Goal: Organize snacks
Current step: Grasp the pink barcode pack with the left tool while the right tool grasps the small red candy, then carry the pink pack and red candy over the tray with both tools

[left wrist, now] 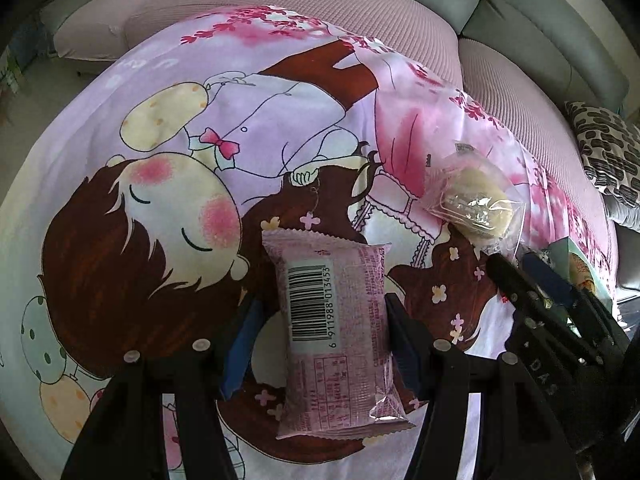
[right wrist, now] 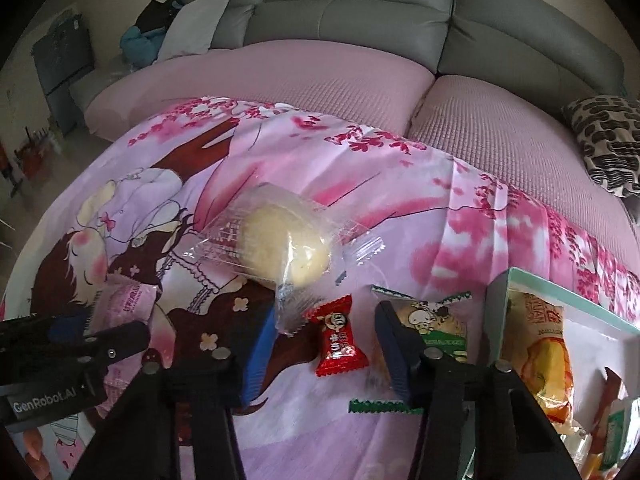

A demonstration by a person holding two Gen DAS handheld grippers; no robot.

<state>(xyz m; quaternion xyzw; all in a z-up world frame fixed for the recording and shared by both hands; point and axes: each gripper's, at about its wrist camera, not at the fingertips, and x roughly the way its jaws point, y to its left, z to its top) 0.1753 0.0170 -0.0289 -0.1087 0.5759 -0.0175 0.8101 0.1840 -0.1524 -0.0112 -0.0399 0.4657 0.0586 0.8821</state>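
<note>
Your left gripper (left wrist: pixel 324 336) clamps a pink crinkled snack packet (left wrist: pixel 338 336) between its blue pads, barcode side up, digits 6 911988 013453 legible.

Your right gripper (right wrist: pixel 324 344) has its jaws partly apart. The tail of a clear plastic wrapper holding a round pale bun (right wrist: pixel 286 246) lies against the left pad; you cannot tell whether it is pinched.

A glossy red candy (right wrist: pixel 338 340) lies between the fingers on the cartoon-printed sheet (right wrist: pixel 360 208). A green-edged packet (right wrist: pixel 440 332) sits beside a mint box (right wrist: pixel 496 320).

You are looking at a cartoon-print cloth (right wrist: pixel 400 216) lying before a grey sofa (right wrist: pixel 360 12), a patterned cushion (right wrist: pixel 612 140) sitting at right.
</note>
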